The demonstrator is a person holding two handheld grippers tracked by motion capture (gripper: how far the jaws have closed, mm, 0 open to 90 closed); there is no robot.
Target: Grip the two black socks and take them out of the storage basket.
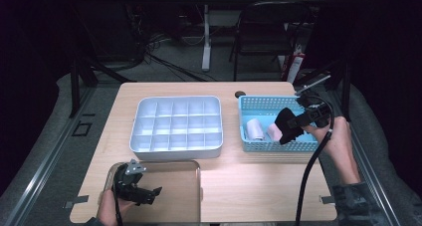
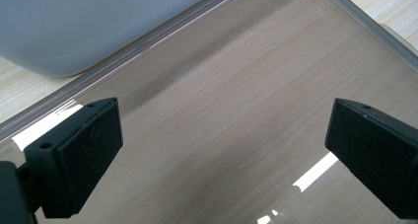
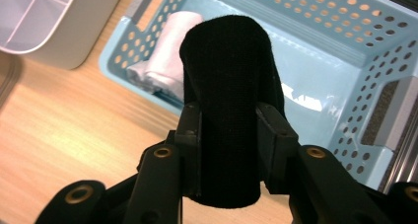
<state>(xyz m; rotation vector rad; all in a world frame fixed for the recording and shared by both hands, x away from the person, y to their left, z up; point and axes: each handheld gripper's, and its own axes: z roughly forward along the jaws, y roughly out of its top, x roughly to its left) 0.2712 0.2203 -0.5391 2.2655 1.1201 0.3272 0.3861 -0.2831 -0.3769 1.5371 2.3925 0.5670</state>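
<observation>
On a light wooden tabletop (image 1: 249, 186), the right tool (image 1: 293, 125) is clenched on a rolled black cloth (image 3: 229, 100), its two jaws pressing the roll's sides and holding it upright just above the near edge of a blue perforated basket (image 1: 278, 145) at the right. Inside that basket lie a white rolled cloth (image 1: 255, 129) and, just beside it, a pink rolled cloth (image 1: 274, 132). The left tool (image 1: 149, 195) hangs released, jaws wide apart with nothing between them, over a clear tray (image 1: 191, 166) at the near left, just in front of a white divided box (image 1: 175, 129) standing mid-table.
</observation>
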